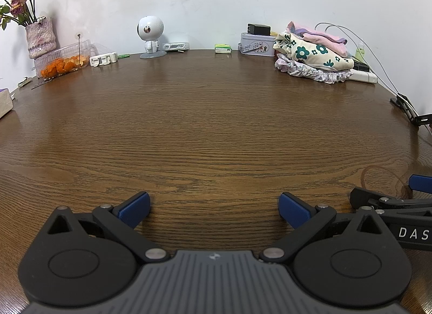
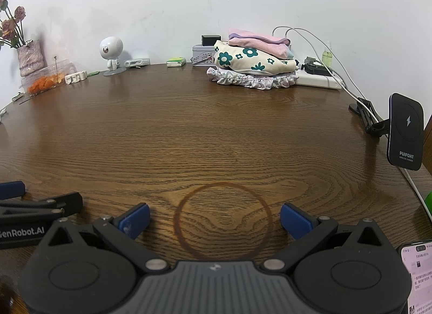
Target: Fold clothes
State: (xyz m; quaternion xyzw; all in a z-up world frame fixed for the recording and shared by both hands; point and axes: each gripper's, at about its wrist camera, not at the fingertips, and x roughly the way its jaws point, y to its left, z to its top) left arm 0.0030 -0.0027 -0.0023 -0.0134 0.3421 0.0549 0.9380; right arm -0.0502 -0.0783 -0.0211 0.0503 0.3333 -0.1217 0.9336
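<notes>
The left gripper point(image 1: 213, 207) and right gripper point(image 2: 214, 218) sat low over a brown wooden table point(image 1: 216, 130), each with its 2 blue-padded fingers spread wide and holding nothing. A dark ring stain point(image 2: 222, 219) lay between the right gripper's fingers. The stack of folded clothes point(image 2: 253, 64) rested well beyond the stain, at the table's far edge against the white wall point(image 2: 216, 3).

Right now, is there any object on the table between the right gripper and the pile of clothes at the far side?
Nothing visible. Between the open right gripper and the pile of folded clothes lies only bare brown wooden table, with a flat ring-shaped stain on its surface.
</notes>
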